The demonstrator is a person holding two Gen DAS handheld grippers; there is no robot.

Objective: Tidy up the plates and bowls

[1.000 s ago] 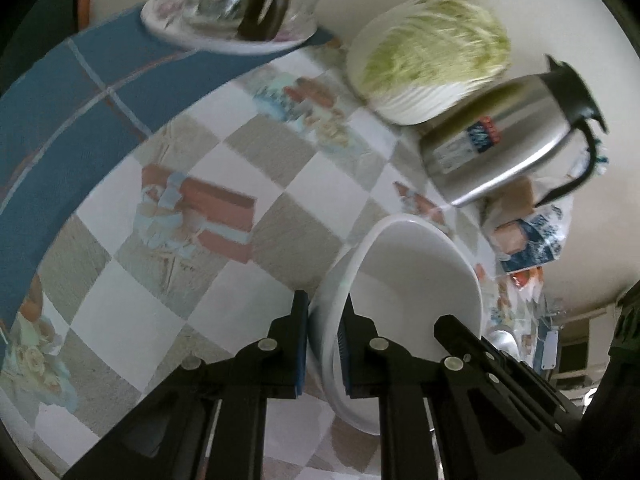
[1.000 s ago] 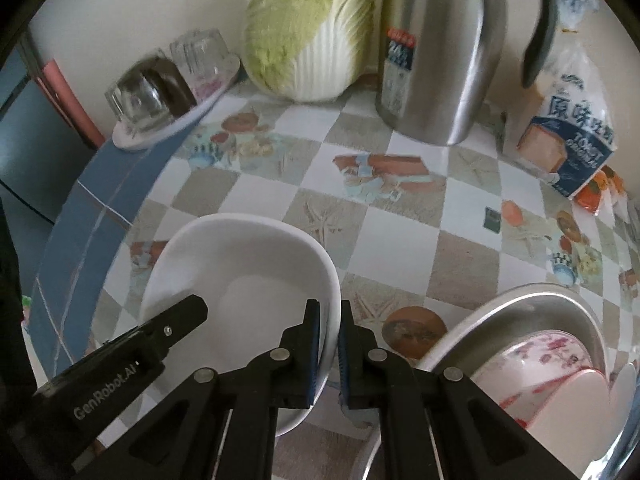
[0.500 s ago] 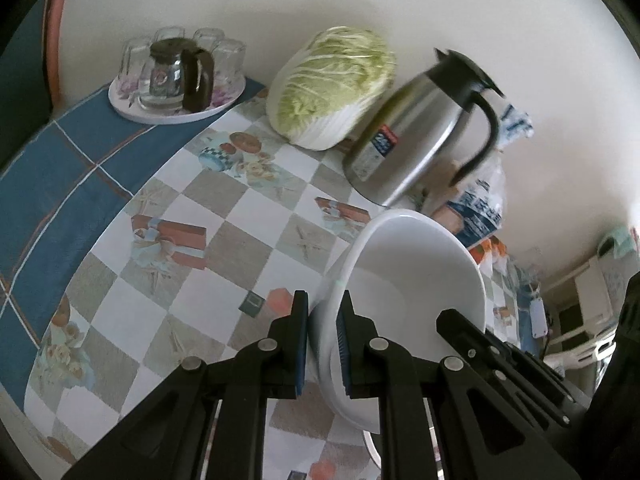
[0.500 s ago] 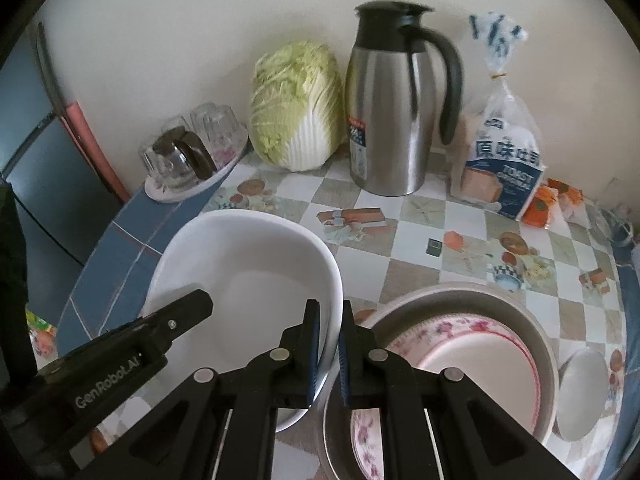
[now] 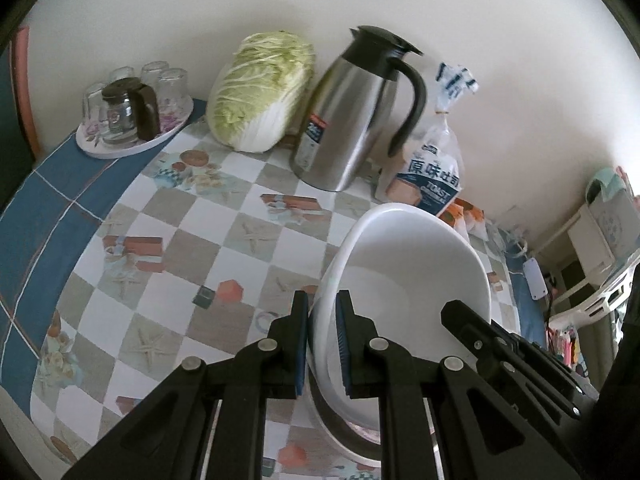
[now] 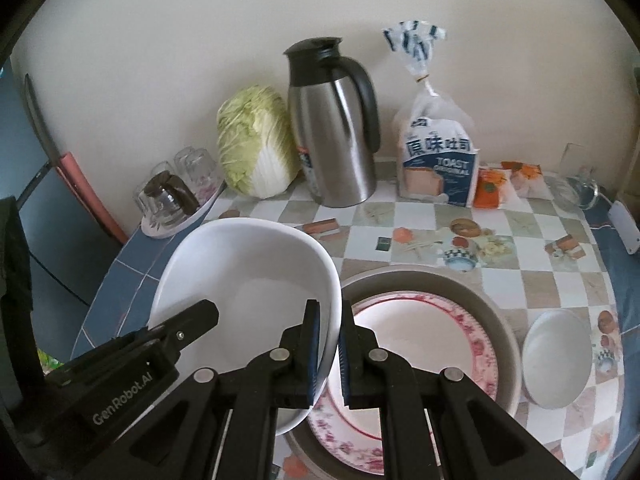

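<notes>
Above the checkered table, a large white bowl hangs tilted, pinched at opposite rims by both tools. At its left rim, the left gripper has its fingers narrowed onto the wall, one blue pad inside and one outside. At the bowl's right rim, the right gripper holds on the same way, fingers closed on the thin edge. Just right of the bowl, a grey basin sits on the table with a floral-rimmed plate inside it. Further right, a small white bowl rests near the table's edge. Along the wall, from left, stand a tray of upturned glasses, a napa cabbage, a steel thermal jug and a bag of toast bread.
</notes>
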